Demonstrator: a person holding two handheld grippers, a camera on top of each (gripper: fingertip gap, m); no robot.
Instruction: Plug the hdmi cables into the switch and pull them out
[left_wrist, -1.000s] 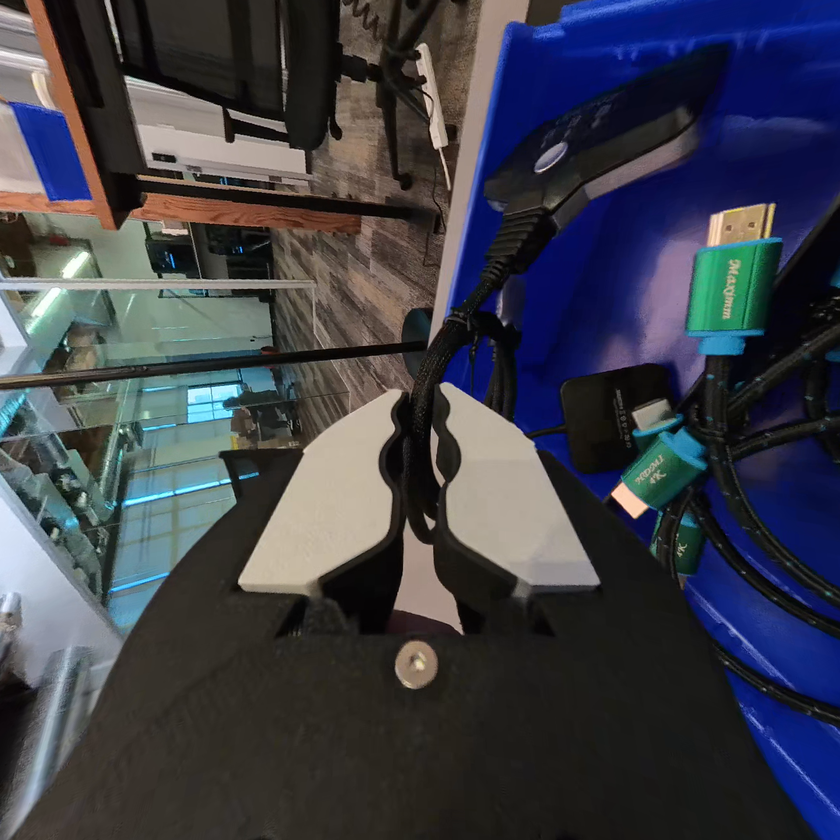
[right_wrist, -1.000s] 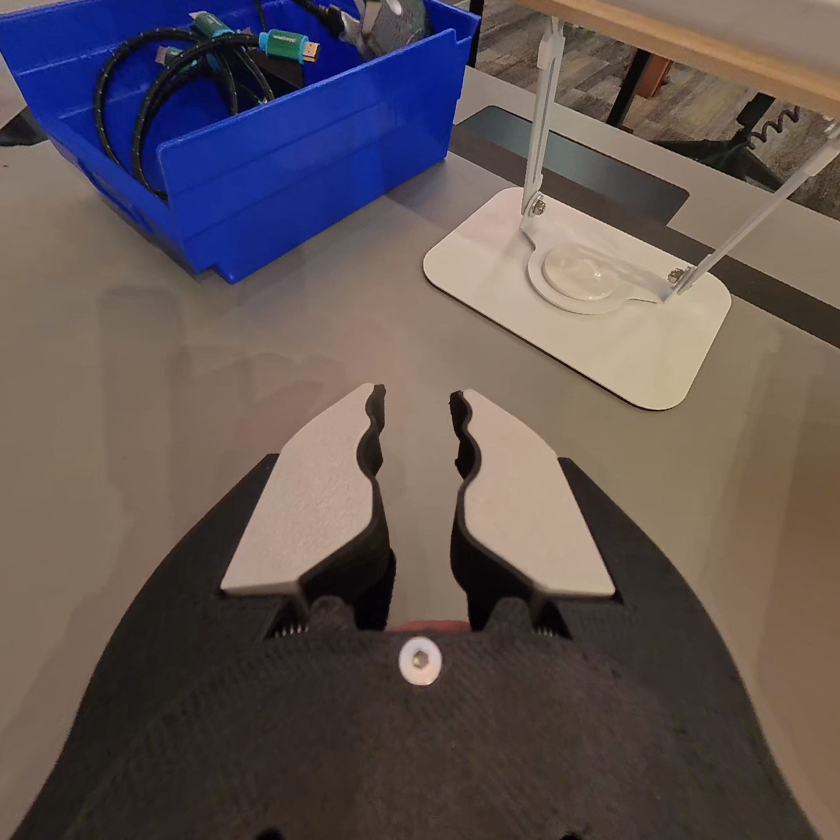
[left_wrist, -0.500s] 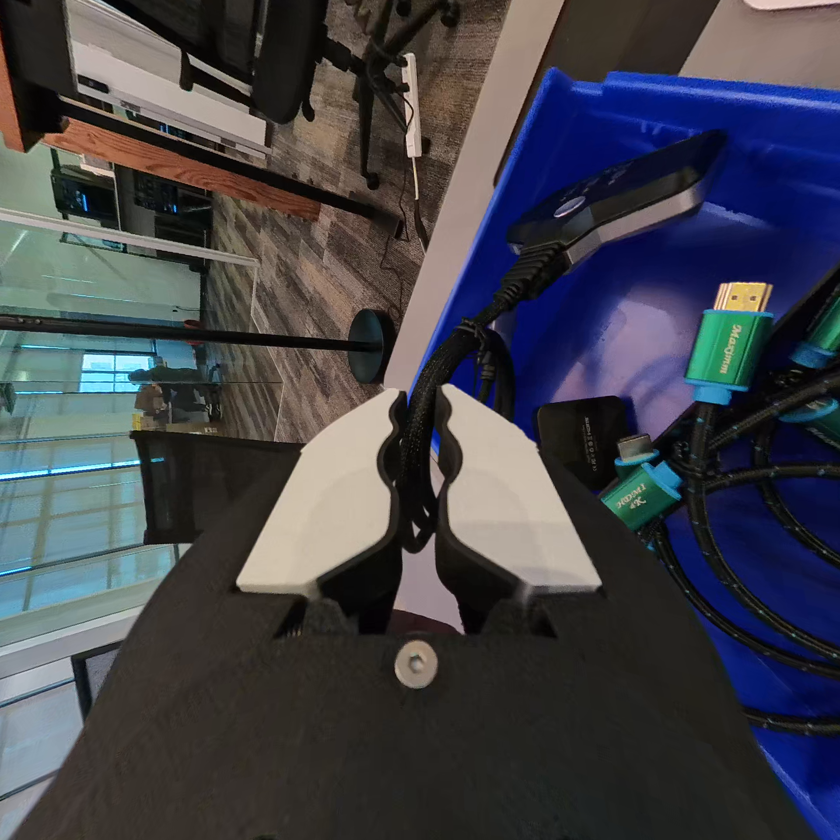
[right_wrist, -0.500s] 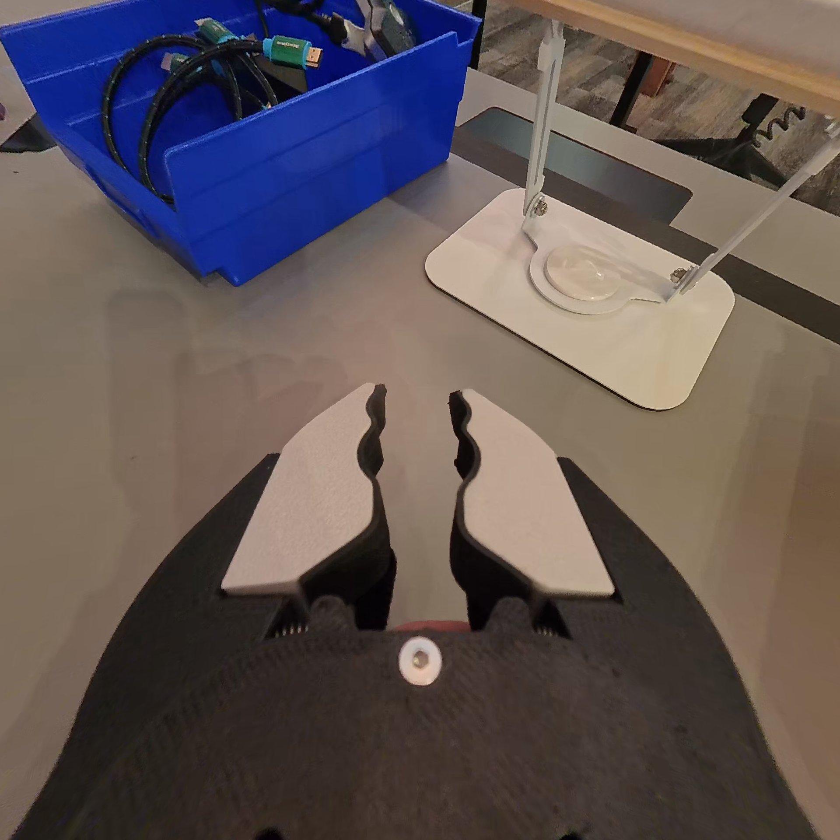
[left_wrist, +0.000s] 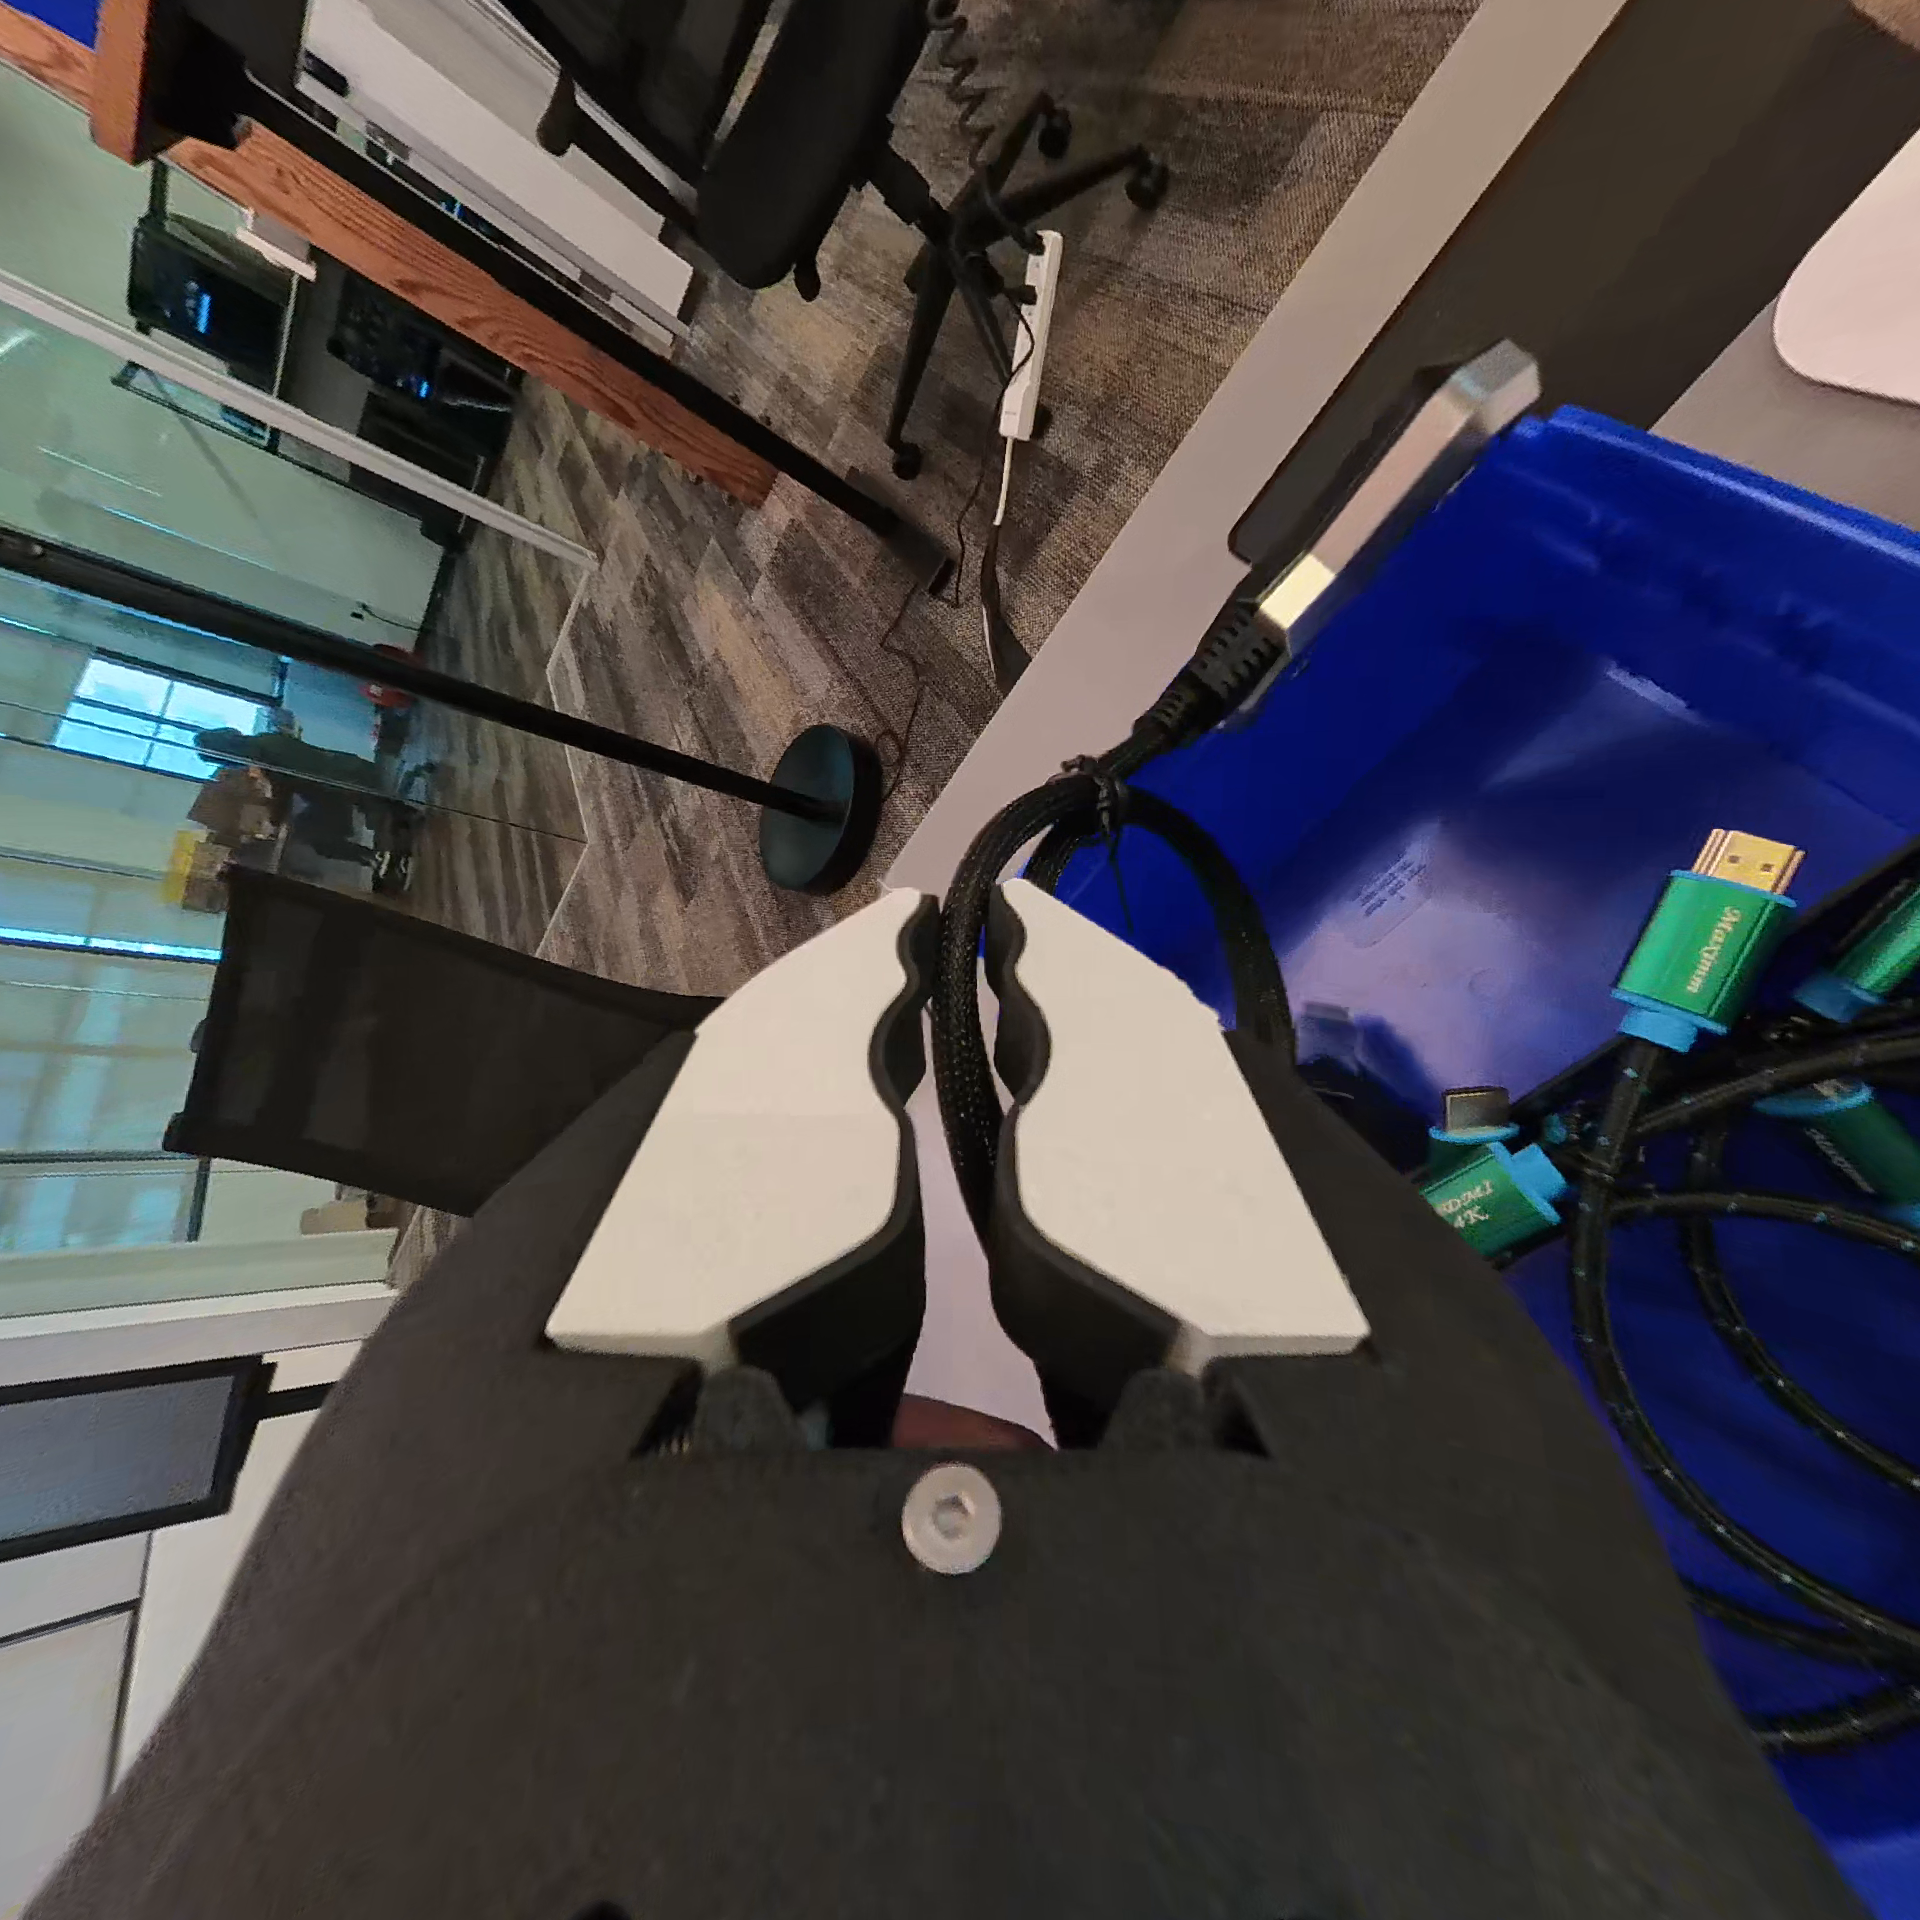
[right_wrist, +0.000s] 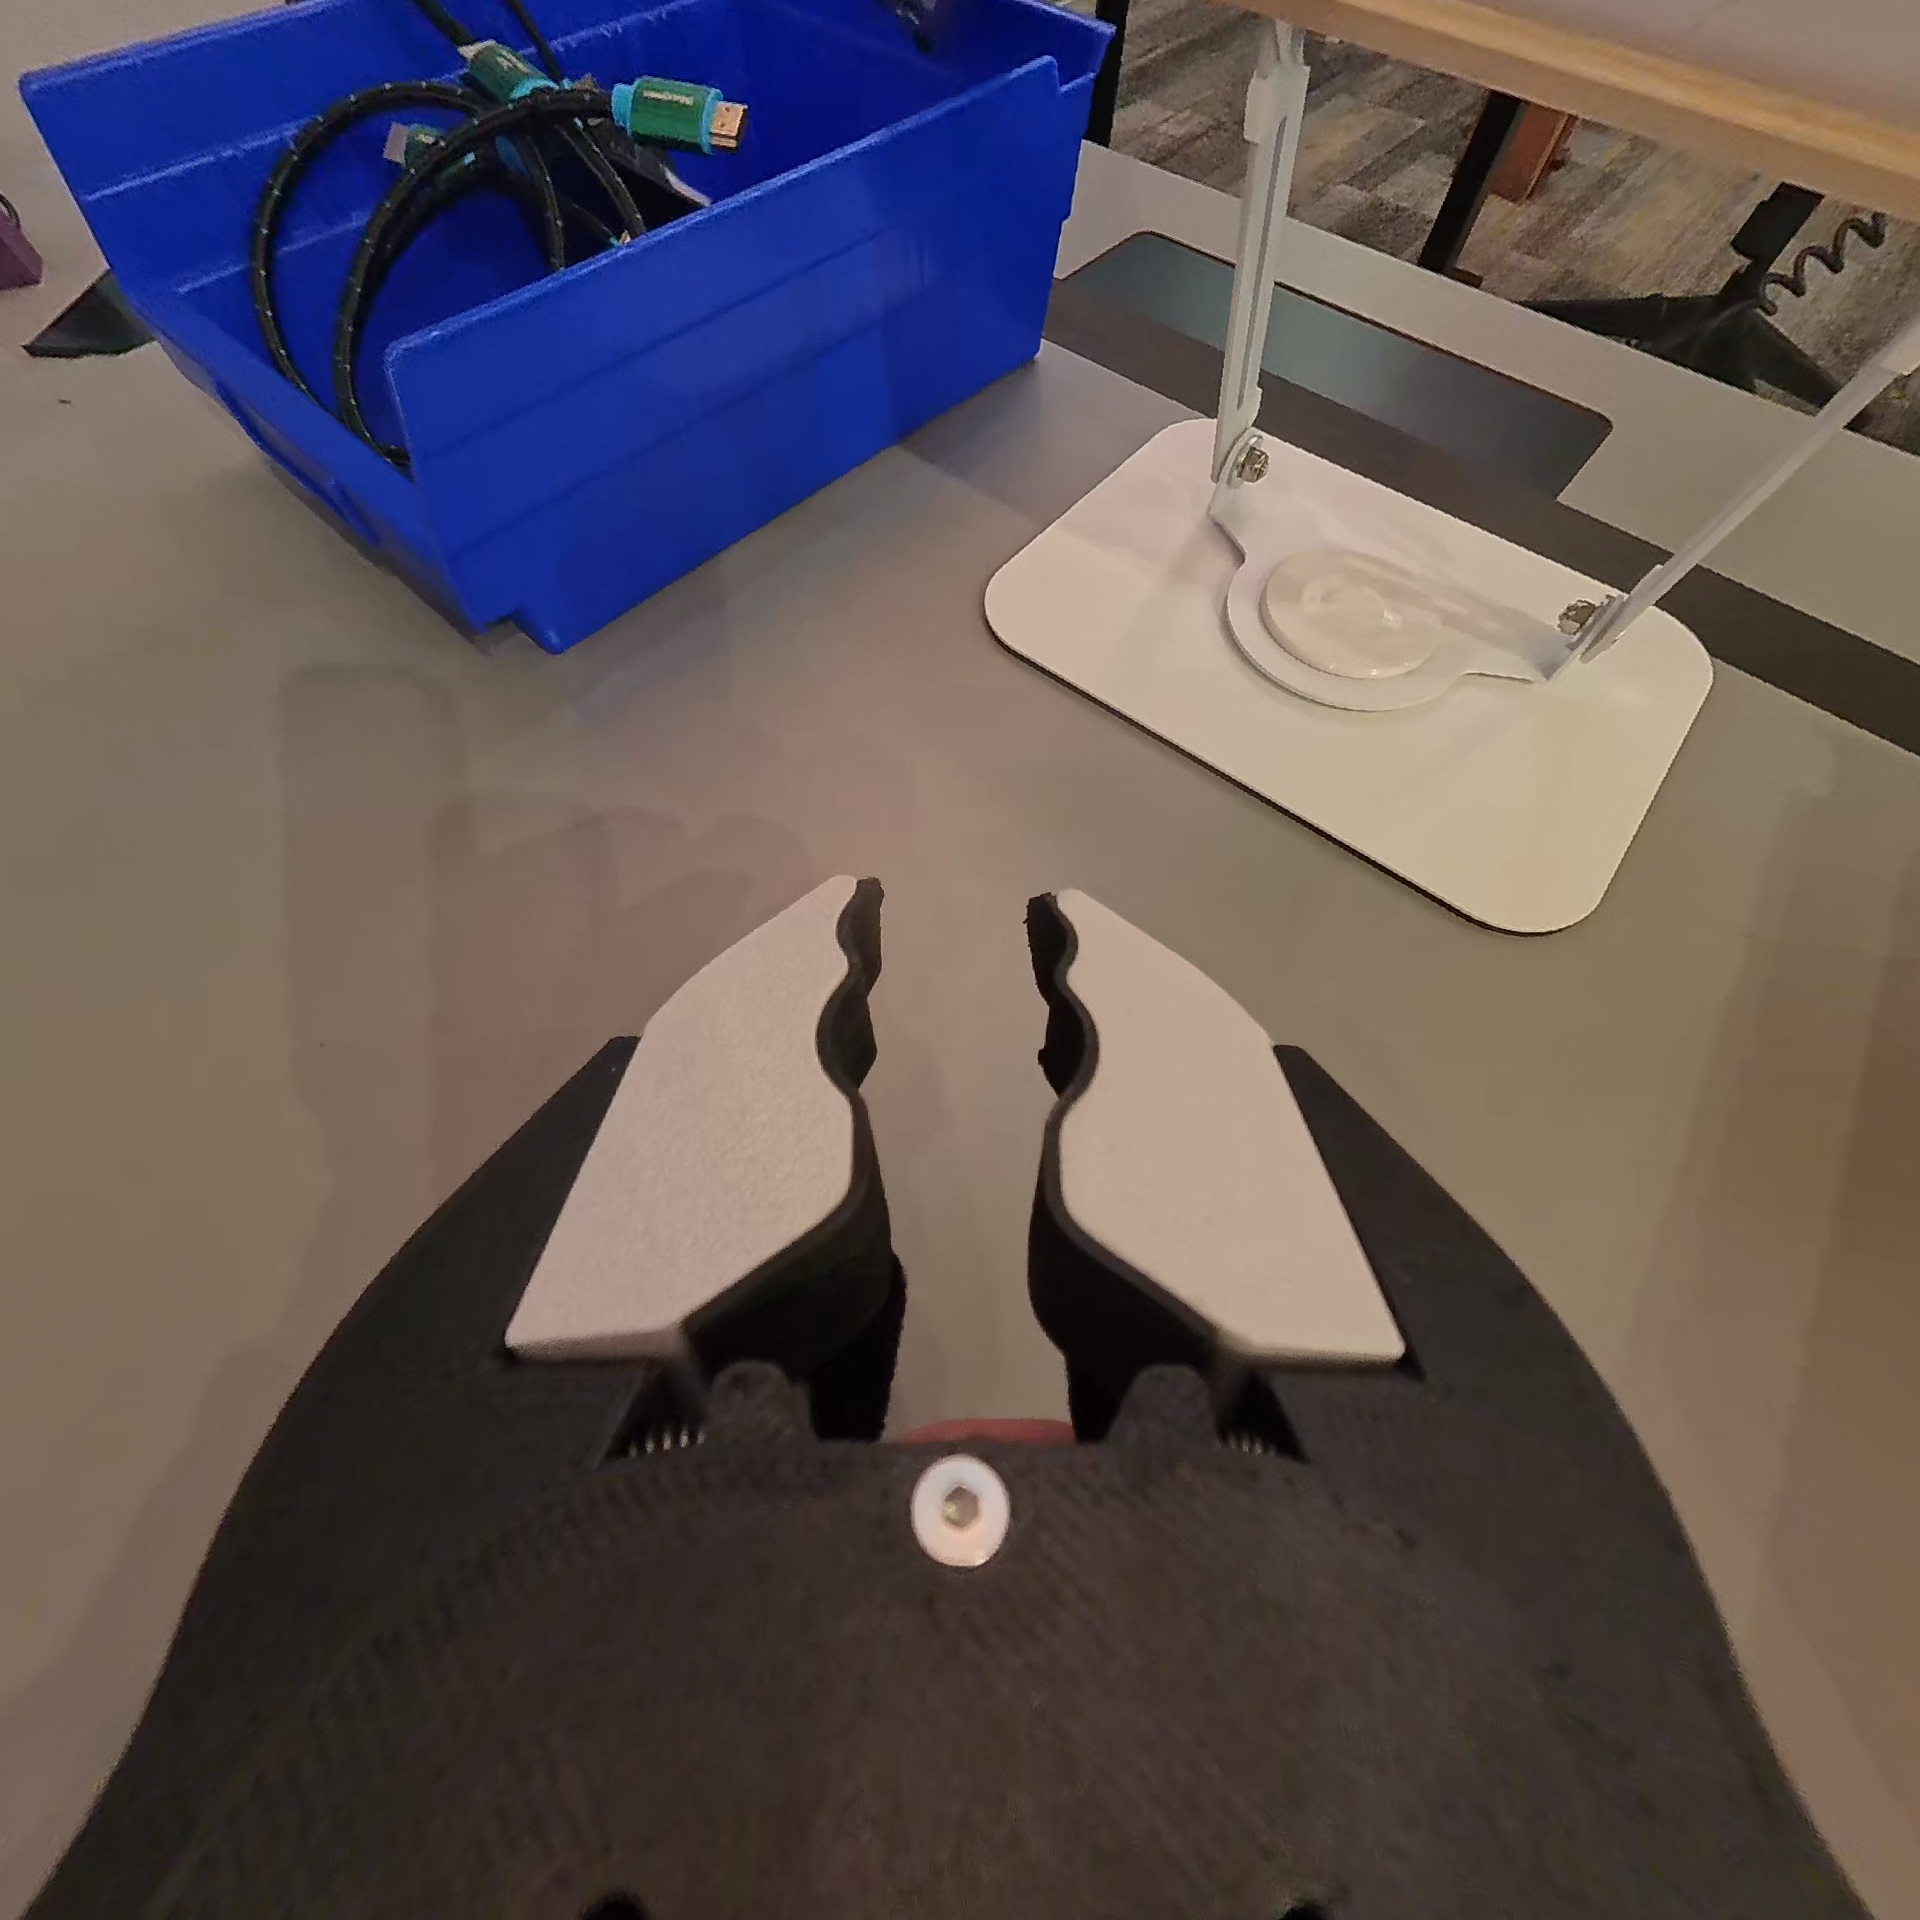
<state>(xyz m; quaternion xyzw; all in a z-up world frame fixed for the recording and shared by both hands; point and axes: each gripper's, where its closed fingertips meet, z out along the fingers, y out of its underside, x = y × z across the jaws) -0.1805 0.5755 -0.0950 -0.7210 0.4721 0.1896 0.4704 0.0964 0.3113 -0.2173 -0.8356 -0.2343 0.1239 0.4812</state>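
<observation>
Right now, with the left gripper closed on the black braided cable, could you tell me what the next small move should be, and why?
Probably keep lifting and carry the switch out over the grey table. The left gripper grips only the switch's black braided cable, so the switch dangles above the blue bin, where the green HDMI plugs lie unplugged. The right gripper is open and empty over the table.

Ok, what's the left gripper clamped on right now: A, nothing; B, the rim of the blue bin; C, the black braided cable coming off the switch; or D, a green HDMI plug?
C: the left gripper is shut on the black braided cable, which runs up to the switch hanging over the blue bin.
</observation>
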